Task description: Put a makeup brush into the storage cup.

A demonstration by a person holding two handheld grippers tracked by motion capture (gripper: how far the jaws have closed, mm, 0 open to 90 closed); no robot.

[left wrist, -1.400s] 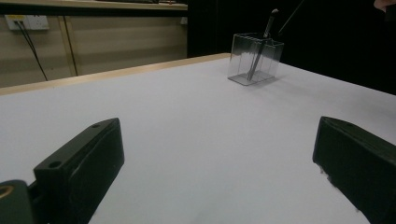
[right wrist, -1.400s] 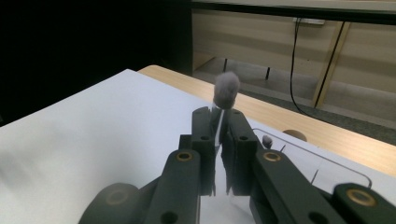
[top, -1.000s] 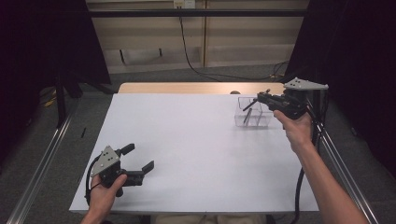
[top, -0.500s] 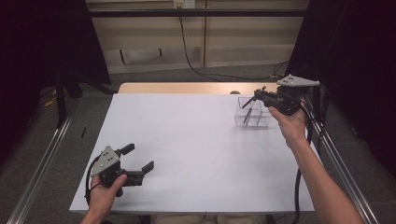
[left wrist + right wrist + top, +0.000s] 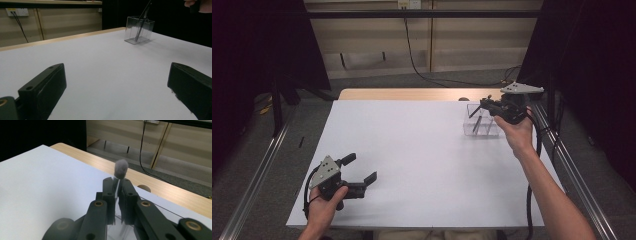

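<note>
My right gripper (image 5: 485,104) hovers over a clear plastic box (image 5: 482,131) at the table's far right. Its jaws are shut on a thin stem with a fluffy grey tip (image 5: 121,168) that sticks out past the fingertips in the right gripper view (image 5: 117,185). In the high view a dark stick (image 5: 473,112) slants from those jaws down to the box. Thin dark sticks (image 5: 140,27) lean inside the box (image 5: 147,31). My left gripper (image 5: 360,168) rests at the near left of the white table, open, with bare table between its jaws (image 5: 117,87).
The white tabletop (image 5: 412,150) ends in a wooden strip (image 5: 412,94) at the far edge. Metal rails (image 5: 257,175) run along both sides of the table. A cable (image 5: 532,200) trails from the right gripper beside the forearm.
The right gripper has edged slightly left above the clear box, still shut on the stem. The left gripper has stayed where it was.
</note>
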